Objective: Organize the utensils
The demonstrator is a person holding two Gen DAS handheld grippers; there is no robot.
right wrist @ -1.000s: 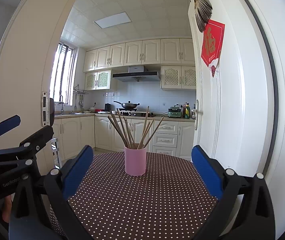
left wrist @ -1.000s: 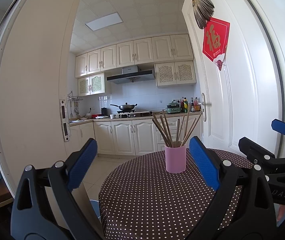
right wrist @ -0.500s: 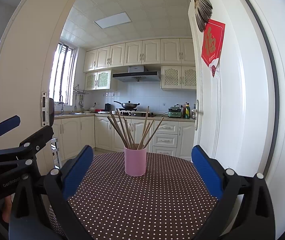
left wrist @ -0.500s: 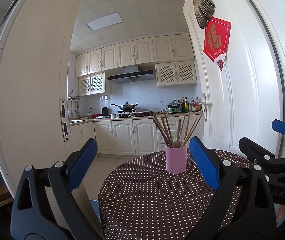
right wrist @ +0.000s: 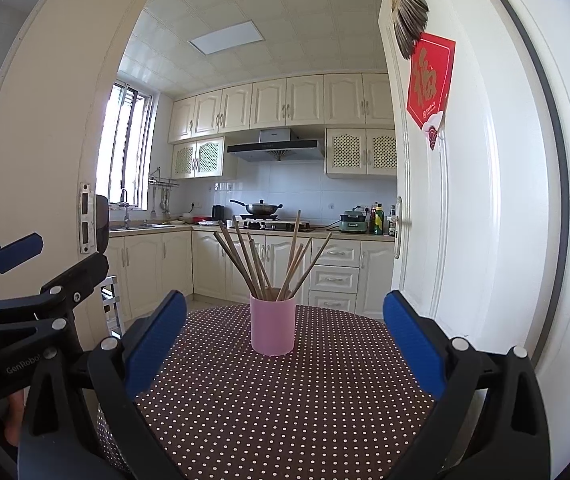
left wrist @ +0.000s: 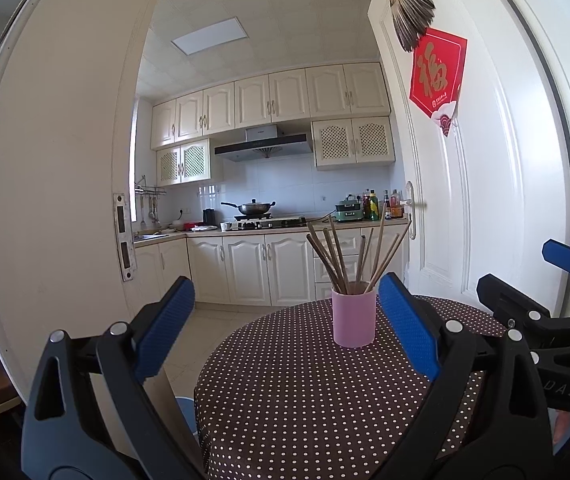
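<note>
A pink cup (left wrist: 354,317) (right wrist: 272,325) stands upright on a round table with a brown white-dotted cloth (left wrist: 293,392) (right wrist: 277,404). Several wooden chopsticks (left wrist: 345,258) (right wrist: 269,260) fan out of it. My left gripper (left wrist: 285,328) is open, held short of the cup and left of it, nothing between its blue pads. My right gripper (right wrist: 283,338) is open too, lined up with the cup but well back from it. Each gripper shows at the side of the other's view.
A white door (left wrist: 465,184) (right wrist: 465,200) with a red hanging stands close on the right of the table. A white wall panel (left wrist: 57,200) rises on the left. Behind the table lies a kitchen with cabinets (right wrist: 221,272) and a stove.
</note>
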